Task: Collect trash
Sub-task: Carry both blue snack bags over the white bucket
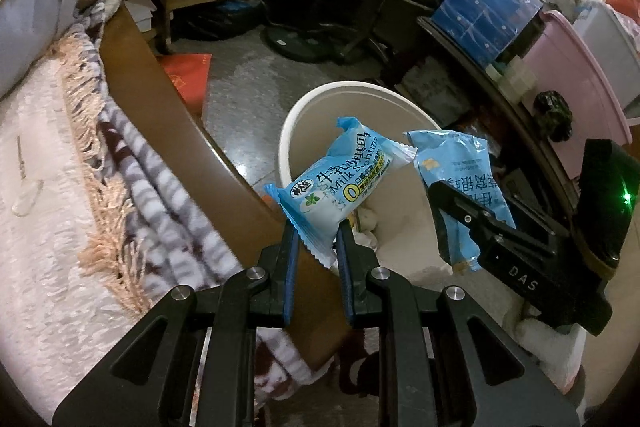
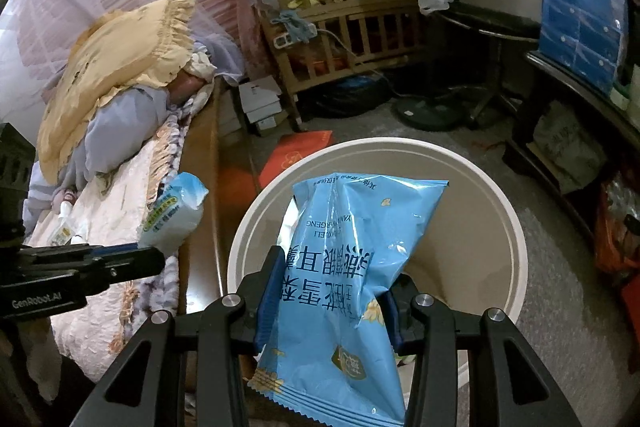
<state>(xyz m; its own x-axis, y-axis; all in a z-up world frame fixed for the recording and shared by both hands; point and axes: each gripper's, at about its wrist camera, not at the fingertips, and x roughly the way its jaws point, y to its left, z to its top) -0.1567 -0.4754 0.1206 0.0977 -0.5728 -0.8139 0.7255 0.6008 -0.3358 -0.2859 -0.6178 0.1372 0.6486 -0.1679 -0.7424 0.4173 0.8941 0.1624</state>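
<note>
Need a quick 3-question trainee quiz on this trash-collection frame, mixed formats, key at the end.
1. True or false: the left hand-held gripper is shut on the small milk snack packet.
2. What does the right hand-held gripper hold? A) a red envelope B) a large blue snack bag C) a pillow
3. Fill in: both wrappers hang above or near the open round white ____ on the floor beside the bed.

Key: 1 true; 2 B; 3 bin. The right wrist view looks straight into the bin past the bag.
</note>
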